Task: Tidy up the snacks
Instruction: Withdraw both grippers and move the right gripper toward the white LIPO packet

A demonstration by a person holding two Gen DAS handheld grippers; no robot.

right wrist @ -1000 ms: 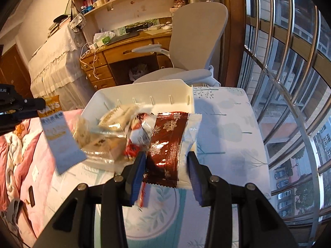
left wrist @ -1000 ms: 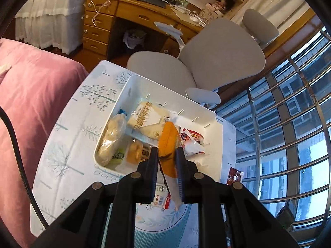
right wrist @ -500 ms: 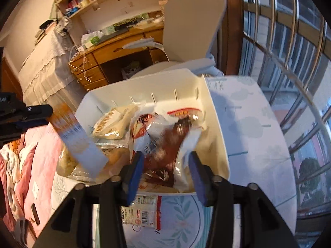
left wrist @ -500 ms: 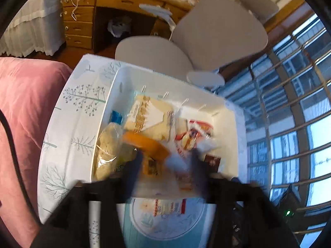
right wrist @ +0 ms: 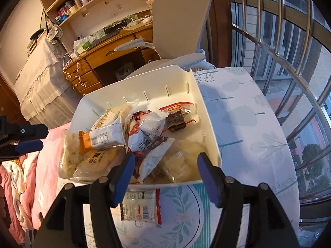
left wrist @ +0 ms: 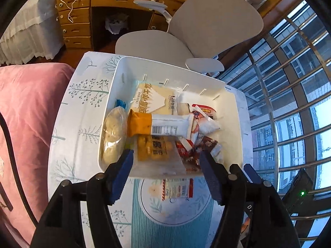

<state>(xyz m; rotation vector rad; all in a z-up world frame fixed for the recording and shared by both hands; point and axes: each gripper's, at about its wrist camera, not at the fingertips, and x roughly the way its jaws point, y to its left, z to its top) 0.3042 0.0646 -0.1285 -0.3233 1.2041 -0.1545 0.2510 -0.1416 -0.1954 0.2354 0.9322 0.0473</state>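
Hovering wide apart and empty, both grippers' fingers (left wrist: 122, 171) (right wrist: 124, 171) face one bin (left wrist: 231, 111); one packet (right wrist: 140, 208) lies outside.

A wooden desk with drawers (left wrist: 76, 20) stood behind a grey office chair (left wrist: 206, 20). Metal window bars (right wrist: 289, 47) admitted daylight at right; a pink quilted bedspread (left wrist: 26, 119) lay at left.

Snack packets (left wrist: 161, 124) heaped in bin (left wrist: 231, 103).

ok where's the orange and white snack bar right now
The orange and white snack bar lies on top of the pile in the white bin, left of centre in both wrist views, between the round bread and the red-and-white packets.
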